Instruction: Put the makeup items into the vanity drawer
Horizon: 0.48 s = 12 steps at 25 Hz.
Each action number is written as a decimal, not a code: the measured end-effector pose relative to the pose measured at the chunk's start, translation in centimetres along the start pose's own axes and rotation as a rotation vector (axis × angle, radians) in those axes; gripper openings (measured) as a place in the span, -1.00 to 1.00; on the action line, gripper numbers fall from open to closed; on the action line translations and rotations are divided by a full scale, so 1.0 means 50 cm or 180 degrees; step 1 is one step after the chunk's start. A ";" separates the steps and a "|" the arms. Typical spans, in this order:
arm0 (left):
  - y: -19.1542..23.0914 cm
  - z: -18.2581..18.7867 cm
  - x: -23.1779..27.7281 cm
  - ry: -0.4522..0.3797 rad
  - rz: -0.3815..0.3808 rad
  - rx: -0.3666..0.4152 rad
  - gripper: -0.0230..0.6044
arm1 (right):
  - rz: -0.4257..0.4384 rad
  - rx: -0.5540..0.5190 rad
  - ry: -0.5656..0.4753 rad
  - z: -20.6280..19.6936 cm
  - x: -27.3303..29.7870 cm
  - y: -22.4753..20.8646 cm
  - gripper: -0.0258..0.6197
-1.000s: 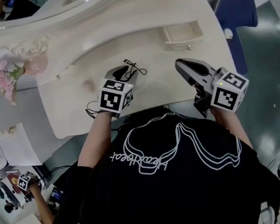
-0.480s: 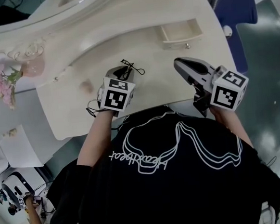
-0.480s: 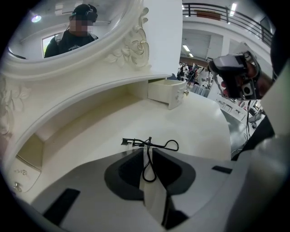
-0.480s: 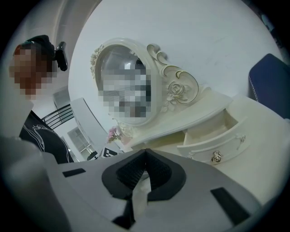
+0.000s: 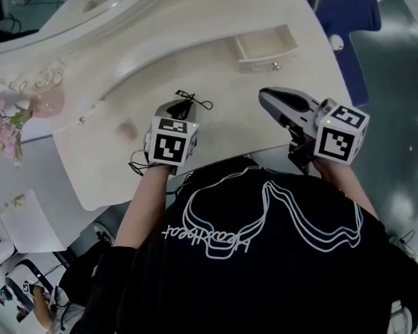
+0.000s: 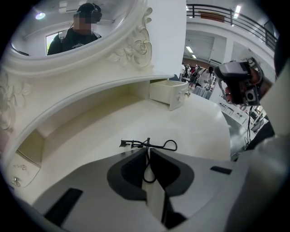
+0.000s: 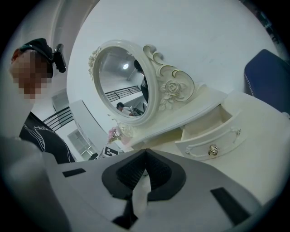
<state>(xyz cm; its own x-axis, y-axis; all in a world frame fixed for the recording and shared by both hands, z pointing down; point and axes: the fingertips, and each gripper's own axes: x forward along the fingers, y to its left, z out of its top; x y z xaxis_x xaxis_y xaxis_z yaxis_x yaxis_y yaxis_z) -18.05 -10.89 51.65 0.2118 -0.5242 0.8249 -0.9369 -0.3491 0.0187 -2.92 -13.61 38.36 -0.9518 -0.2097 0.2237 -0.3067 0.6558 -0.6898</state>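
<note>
The eyelash curler (image 6: 147, 144), a thin black wire piece, is lying on the vanity top (image 5: 249, 127) right at the tips of your left gripper (image 6: 147, 152). One of its looped handles is running back between the two jaws. Its curved clamp end and second loop are sticking out just past the fingertips, spreading to either side of them.

You have just been closing those jaws, and they are now pinching that loop with only a sliver of gap between the pads. In the head view your left gripper (image 5: 181, 108) is pointing steeply down at the tabletop, and the eyelash curler (image 5: 193, 99) is poking out just beyond it.

The vanity drawer (image 6: 168, 93) is standing open well ahead of your left gripper and off to its right, at the back of the tabletop.

Your right gripper (image 7: 145, 153) is clenched with its jaws meeting and nothing between them. It is hovering near the front edge of the vanity, well to the right of the left one (image 5: 268, 99). From its own view the drawer (image 7: 212, 136) is sitting ahead and to the right, with the oval mirror (image 7: 124, 86) rising ahead and to the left.
</note>
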 end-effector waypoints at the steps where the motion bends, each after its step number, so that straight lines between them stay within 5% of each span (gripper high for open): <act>1: -0.001 0.000 -0.001 0.0001 0.0000 0.0007 -0.83 | 0.0003 0.0002 -0.0004 -0.001 -0.002 0.001 -0.91; 12: -0.020 0.043 -0.035 -0.0175 0.0017 0.0120 -0.86 | 0.0027 0.0018 -0.0069 -0.003 -0.017 0.006 -0.91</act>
<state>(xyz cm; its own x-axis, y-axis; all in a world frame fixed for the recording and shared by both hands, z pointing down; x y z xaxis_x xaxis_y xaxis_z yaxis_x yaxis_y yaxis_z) -16.90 -11.28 48.97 0.2228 -0.5677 0.7925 -0.9271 -0.3747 -0.0078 -2.21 -13.10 38.07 -0.9542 -0.2199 0.2029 -0.2985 0.6535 -0.6956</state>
